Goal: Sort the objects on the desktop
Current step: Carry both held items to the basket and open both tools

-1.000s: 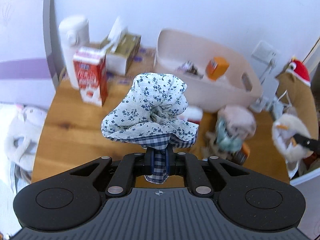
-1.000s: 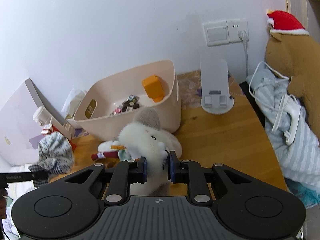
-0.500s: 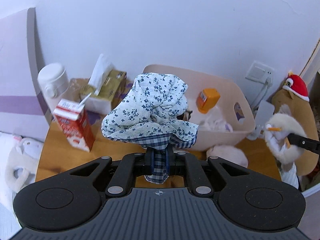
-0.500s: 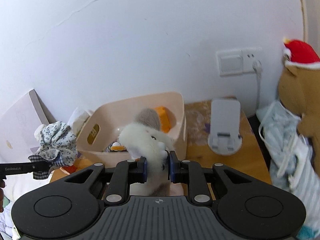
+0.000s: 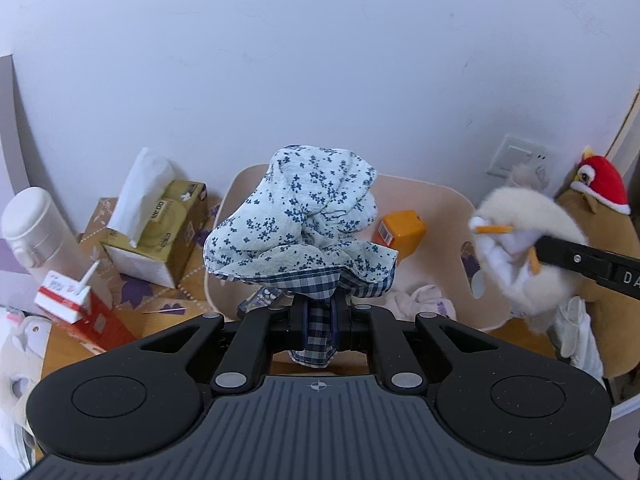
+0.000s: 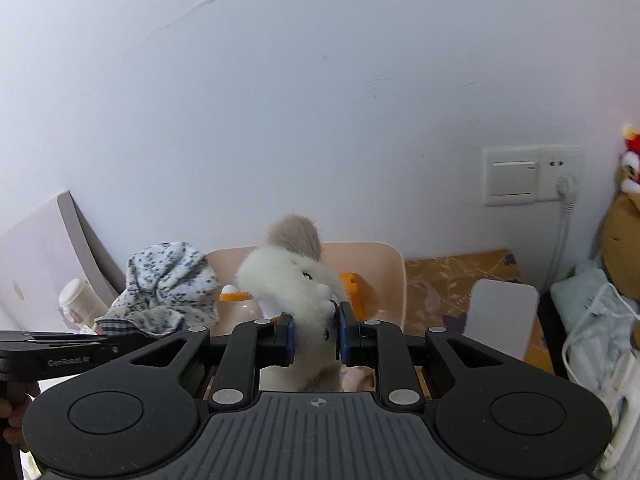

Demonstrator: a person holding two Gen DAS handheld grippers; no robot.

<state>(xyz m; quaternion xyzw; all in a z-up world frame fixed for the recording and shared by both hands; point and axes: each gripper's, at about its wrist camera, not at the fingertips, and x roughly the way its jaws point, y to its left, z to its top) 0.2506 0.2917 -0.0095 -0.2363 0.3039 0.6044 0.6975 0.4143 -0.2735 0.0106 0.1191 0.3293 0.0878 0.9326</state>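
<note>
Partly sorted: some things already in the bin (image 5: 448, 200), left gripper (image 5: 320, 320) clamped on cloth (image 5: 304, 220), right gripper (image 6: 316, 334) clamped on plush toy (image 6: 288, 276), both above it, not yet dropped.

Readable markings

The left gripper (image 6: 96, 346) arm reads "GenRobot.AI", seemingly; the right gripper (image 5: 538, 250) arm shows "DA", cut off; the tissue box (image 5: 160, 236) print stays illegible.
</note>
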